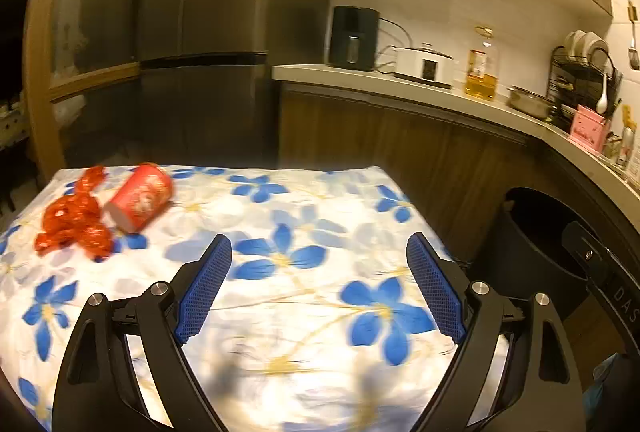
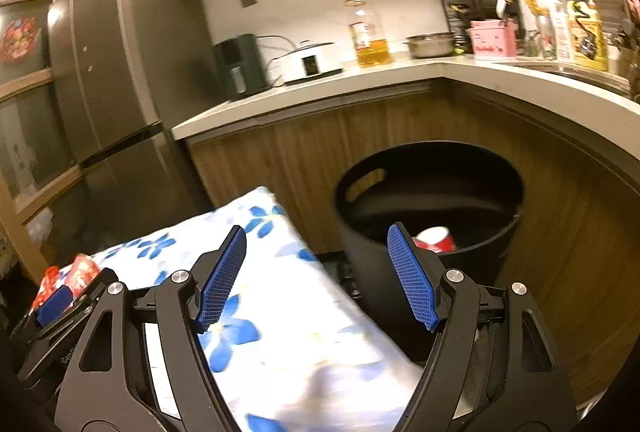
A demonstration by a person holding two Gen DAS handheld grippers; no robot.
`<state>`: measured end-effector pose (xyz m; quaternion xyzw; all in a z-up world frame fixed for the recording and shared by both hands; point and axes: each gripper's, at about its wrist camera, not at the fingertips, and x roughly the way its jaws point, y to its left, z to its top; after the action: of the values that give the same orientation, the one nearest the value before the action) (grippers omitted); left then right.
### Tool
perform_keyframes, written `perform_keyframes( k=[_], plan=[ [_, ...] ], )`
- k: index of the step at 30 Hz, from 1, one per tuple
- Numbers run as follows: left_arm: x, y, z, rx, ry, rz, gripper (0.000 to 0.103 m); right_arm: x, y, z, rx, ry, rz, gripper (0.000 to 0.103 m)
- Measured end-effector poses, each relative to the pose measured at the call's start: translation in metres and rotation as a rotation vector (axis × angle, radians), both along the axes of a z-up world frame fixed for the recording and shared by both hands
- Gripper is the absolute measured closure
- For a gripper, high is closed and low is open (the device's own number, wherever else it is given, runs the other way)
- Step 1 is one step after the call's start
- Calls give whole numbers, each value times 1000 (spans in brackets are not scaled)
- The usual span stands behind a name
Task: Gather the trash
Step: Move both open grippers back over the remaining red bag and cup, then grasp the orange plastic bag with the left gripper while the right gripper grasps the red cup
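Observation:
A red paper cup (image 1: 140, 198) lies on its side at the far left of the floral tablecloth (image 1: 320, 312). A crumpled red wrapper (image 1: 74, 228) lies against it. My left gripper (image 1: 320, 244) hovers open over the middle of the table, right of both, with nothing between its blue pads (image 1: 208, 284). My right gripper (image 2: 317, 232) is open and empty above the table's right edge, pointing toward a black bin (image 2: 428, 184). A second red cup (image 2: 436, 238) lies inside the bin. The left gripper (image 2: 60, 302) shows at the lower left of the right wrist view, with the red wrapper (image 2: 80, 272) behind it.
The black bin (image 1: 536, 244) stands on the floor between the table and wooden cabinets. On the counter (image 2: 360, 80) are an air fryer (image 2: 240, 66), a white cooker (image 2: 310, 62), an oil bottle (image 2: 370, 40), a pot and a dish rack. A tall fridge (image 2: 120, 52) stands behind the table.

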<state>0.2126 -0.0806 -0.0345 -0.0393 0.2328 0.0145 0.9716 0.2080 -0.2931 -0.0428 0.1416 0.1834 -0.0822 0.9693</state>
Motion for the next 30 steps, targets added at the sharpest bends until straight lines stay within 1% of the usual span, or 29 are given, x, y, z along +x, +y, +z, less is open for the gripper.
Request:
perform_keyframes(
  k=[6, 13, 19, 24, 28, 30],
  plan=[
    [-6, 44, 1, -13, -2, 72, 17, 7, 52, 0, -14, 1, 79, 31],
    [-10, 91, -4, -13, 6, 141, 17, 17, 105, -3, -27, 12, 169, 31],
    [-10, 145, -10, 0, 9, 243, 17, 31, 151, -9, -24, 31, 241, 31],
    [3, 191, -13, 38, 12, 327, 17, 41, 189, -10, -29, 26, 294, 31],
    [18, 226, -16, 36, 32, 378, 17, 54, 219, -12, -25, 33, 339, 31],
    [26, 238, -17, 28, 36, 388, 17, 61, 232, -13, -20, 38, 355, 31]
  ],
)
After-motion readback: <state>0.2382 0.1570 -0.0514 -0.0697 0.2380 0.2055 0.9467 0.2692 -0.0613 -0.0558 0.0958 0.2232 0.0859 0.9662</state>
